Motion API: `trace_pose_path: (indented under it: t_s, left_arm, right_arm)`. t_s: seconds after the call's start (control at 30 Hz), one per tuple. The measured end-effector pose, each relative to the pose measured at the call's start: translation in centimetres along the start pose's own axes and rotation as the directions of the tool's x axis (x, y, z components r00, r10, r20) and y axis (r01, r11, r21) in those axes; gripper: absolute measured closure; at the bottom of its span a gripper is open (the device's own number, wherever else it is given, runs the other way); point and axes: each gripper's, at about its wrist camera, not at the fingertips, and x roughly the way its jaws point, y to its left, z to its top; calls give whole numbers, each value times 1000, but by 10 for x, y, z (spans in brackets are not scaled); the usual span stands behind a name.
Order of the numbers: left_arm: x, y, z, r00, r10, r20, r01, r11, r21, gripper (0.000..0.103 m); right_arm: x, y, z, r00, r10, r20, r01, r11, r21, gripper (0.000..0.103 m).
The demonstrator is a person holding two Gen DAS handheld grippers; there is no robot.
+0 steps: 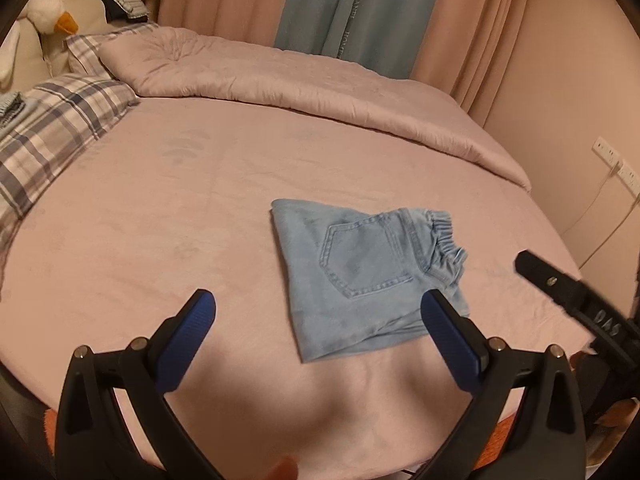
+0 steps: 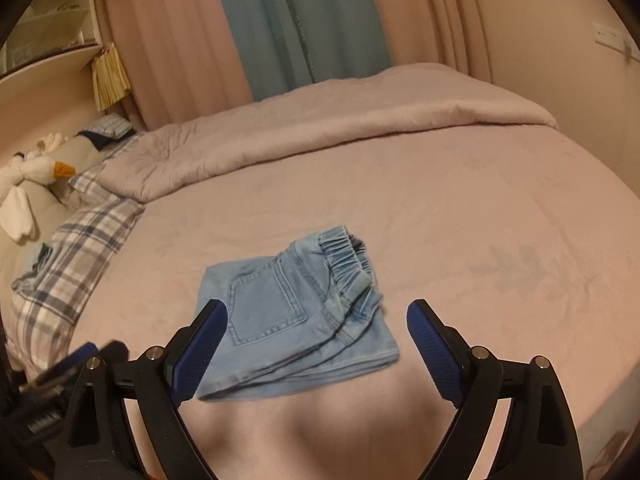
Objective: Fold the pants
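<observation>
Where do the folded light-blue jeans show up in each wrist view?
Left wrist: folded jeans lie right of centre on the pink bed sheet, elastic waistband toward the right.
Right wrist: folded jeans lie centre-left, waistband toward the upper right.
Shared landmark: the plaid pillow at the left edge.

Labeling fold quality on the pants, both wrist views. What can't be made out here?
- Pants near edge, left wrist view: partly behind a left gripper finger.
- Pants left corner, right wrist view: behind a right gripper finger.
- Underside layers: hidden against the bed.
- Left gripper in right wrist view: blurred, cut off by the edge.
</observation>
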Motion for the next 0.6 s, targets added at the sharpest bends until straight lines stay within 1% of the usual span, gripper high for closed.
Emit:
trace_pose_path:
  t_s: [0.07, 0.23, 0.33, 0.5, 0.6]
  left_arm:
    - [1, 0, -5, 1000, 10, -5, -10, 1000, -7, 0]
    - [-3, -1, -9, 1000, 5, -14, -5, 1000, -11, 0]
    - [-6, -5, -11, 1000, 23, -15, -23, 1000, -3, 0]
    - [-9, -9, -14, 1000, 17, -27, -17, 1000, 2, 0]
    - [-9, -12, -16, 999, 31, -38, -31, 999, 14, 0]
  right_arm:
    - [-1, 2, -3, 1000, -7, 1, 7, 1000, 9, 12]
    - [-7, 4, -10, 999, -37, 9, 37, 999, -4, 12]
    - [-7, 3, -12, 999, -35, 1, 35, 999, 7, 12]
    - [-8, 5, -15, 999, -45, 5, 45, 999, 3, 12]
    - [-8, 8, -16, 999, -47, 6, 47, 999, -7, 12]
